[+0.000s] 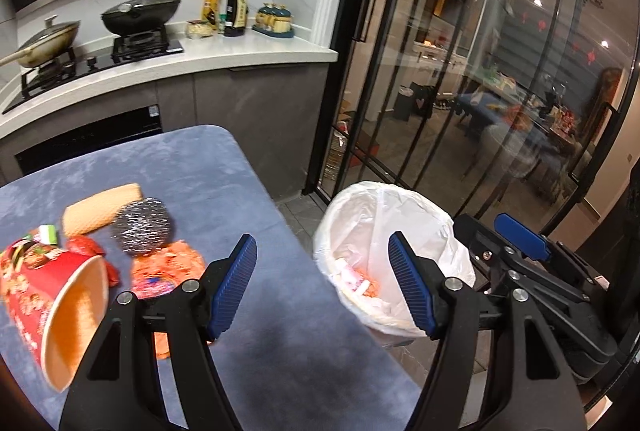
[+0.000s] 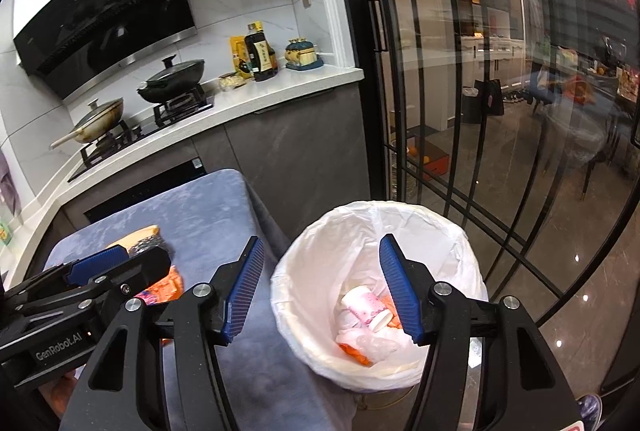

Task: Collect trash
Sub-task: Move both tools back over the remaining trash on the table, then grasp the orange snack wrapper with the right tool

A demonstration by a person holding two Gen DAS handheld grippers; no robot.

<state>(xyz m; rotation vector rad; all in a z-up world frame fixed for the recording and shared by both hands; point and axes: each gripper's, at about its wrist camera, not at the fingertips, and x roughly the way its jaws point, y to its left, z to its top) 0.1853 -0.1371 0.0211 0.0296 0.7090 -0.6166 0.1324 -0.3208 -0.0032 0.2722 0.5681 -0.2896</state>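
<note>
A white-bagged trash bin (image 1: 400, 219) stands on the floor right of the blue table (image 1: 192, 167); it also shows in the right wrist view (image 2: 360, 227), holding a pink-white cup (image 2: 366, 307) and orange scraps. On the table lie a tipped red noodle cup (image 1: 52, 295), a steel wool ball (image 1: 144, 227), a tan sponge (image 1: 100, 207) and an orange wrapper (image 1: 168, 263). My left gripper (image 1: 322, 285) is open and empty over the table's right edge. My right gripper (image 2: 320, 289) is open and empty above the bin's left rim.
A kitchen counter (image 1: 224, 51) with a gas stove, two pans (image 1: 140, 13) and bottles runs behind the table. Glass sliding doors (image 1: 460, 71) stand behind and right of the bin. The right gripper's body (image 1: 540, 263) sits right of the bin.
</note>
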